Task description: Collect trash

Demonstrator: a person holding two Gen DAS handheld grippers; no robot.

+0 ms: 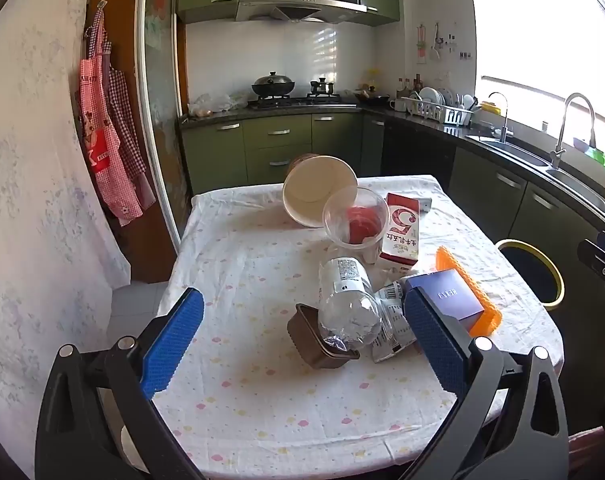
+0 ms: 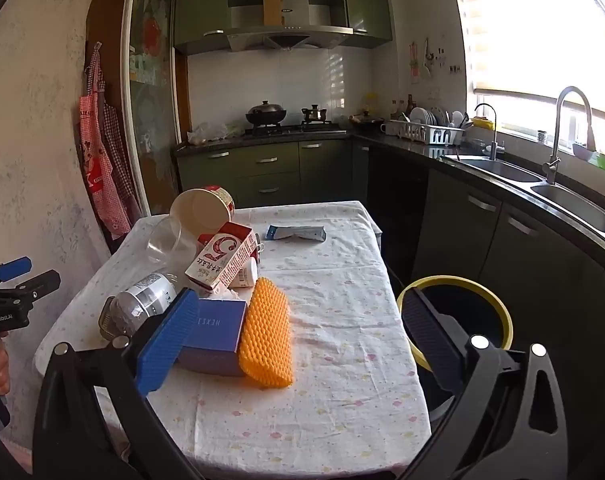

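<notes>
I am looking over a cluttered table (image 1: 262, 420) under a white spotted cloth, and a good part of the trash is hiding behind itself: in the left wrist view the clear plastic bottle (image 1: 348, 304) is lying across a brown rectangular tray (image 1: 316, 340) and a crumpled printed wrapper (image 1: 394, 328), so I am seeing only parts of those two. The blue box (image 1: 448, 296) is partly covered by my left gripper's (image 1: 302, 340) right pad, and the orange textured piece (image 1: 468, 292) is leaning on its far side. Further back a tipped paper bowl (image 1: 316, 190) is showing its pale inside, a clear plastic cup (image 1: 356, 216) with something red in it is overlapping it, and a red and white carton (image 1: 400, 232) marked with a large 5 is lying just beside. In the right wrist view a blue and white sachet (image 2: 296, 233) is lying apart from the pile, toward the far end. The yellow-rimmed bin (image 2: 454, 316) is standing on the floor past the table's right edge, half hidden by my right gripper (image 2: 302, 340). Both tongs are standing released, spread wide over the table and grasping nothing. I am making out little of the small print on the labels.
</notes>
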